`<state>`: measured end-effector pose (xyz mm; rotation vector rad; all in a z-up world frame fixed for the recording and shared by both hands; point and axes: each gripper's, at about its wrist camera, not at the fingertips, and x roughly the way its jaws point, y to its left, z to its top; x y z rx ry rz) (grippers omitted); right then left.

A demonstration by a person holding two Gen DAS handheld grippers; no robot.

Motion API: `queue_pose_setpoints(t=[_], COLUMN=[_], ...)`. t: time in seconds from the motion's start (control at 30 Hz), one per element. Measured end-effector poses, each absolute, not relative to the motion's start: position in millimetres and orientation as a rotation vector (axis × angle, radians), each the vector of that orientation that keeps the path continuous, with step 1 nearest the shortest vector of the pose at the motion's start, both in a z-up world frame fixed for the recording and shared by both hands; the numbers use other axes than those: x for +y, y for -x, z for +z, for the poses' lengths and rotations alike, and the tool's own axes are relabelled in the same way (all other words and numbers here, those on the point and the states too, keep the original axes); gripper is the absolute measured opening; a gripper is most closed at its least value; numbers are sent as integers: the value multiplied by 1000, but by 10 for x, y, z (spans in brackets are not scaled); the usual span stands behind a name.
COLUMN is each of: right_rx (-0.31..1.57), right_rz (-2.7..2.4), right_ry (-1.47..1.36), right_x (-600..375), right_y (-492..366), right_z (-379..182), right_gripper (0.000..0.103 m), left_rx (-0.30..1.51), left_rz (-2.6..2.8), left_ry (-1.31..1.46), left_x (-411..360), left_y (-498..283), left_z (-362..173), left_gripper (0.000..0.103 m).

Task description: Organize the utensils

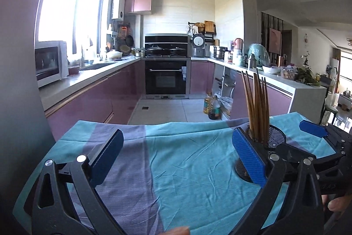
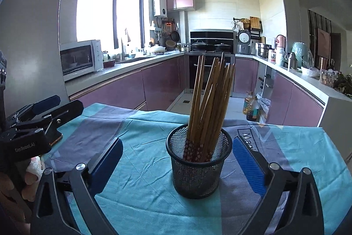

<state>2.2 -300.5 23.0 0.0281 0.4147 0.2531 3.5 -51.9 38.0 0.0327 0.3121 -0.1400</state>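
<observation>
A black mesh cup (image 2: 198, 164) stands upright on a teal and purple cloth (image 2: 143, 169). Several brown chopsticks (image 2: 211, 102) stand in it, tips up. My right gripper (image 2: 177, 160) is open, its blue pads either side of the cup and apart from it. My left gripper (image 1: 178, 158) is open and empty over bare cloth (image 1: 176, 158). In the left wrist view the cup (image 1: 272, 140) and chopsticks (image 1: 257, 107) sit just behind the right pad, partly hidden. The right gripper (image 1: 316, 136) shows there at far right. The left gripper (image 2: 33, 120) shows at the left of the right wrist view.
The cloth-covered table ends at a far edge (image 1: 176, 122) above the kitchen floor. Oil bottles (image 2: 250, 108) stand on the floor beyond. Purple counters run along both sides, with a microwave (image 2: 81, 58) on the left and an oven at the back.
</observation>
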Motion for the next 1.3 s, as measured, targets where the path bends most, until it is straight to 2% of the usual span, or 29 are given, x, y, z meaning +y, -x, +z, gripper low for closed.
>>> queue_pose_setpoints(t=[1.3], right_rx=[314], right_rz=[207], right_ry=[-51], right_x=[-3001], right_y=[140], right_z=[297], right_gripper=[96], left_rx=[248], left_rz=[-65], left_ry=[-20], left_x=[-407], left_y=[158], left_z=[414], left_gripper=[97])
